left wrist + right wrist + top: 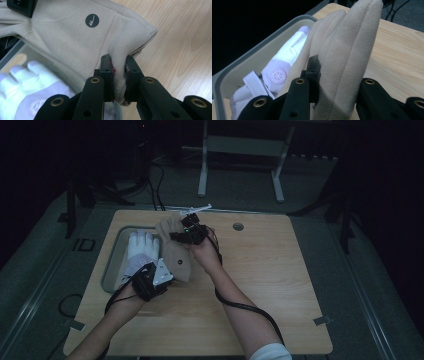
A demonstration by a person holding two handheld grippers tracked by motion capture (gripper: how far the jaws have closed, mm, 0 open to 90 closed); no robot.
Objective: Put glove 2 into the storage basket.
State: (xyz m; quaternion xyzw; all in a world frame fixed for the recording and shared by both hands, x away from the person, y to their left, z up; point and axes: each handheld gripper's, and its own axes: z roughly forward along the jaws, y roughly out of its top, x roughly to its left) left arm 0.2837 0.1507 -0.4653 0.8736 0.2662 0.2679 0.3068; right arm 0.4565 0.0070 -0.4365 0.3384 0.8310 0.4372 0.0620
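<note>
A beige fleece glove [176, 251] with a dark round logo [92, 20] hangs stretched between my two grippers, partly over the tray's right edge. My left gripper [119, 66] is shut on the glove's cuff end, the fabric bunched between both pads; in the high view the left gripper [167, 272] is at the glove's near end. The right gripper [337, 73] is shut on the glove's fingers, which stand up between its jaws and hide the right pad. From above, this right gripper [179, 235] grips the glove's far end.
A grey tray [112, 262] set at the table's left holds a white glove [141, 251] with a pale round emblem [278, 75]. The wooden table [270, 270] stretches to the right, with a round hole [238, 226] near its far edge. Cables trail from both grippers.
</note>
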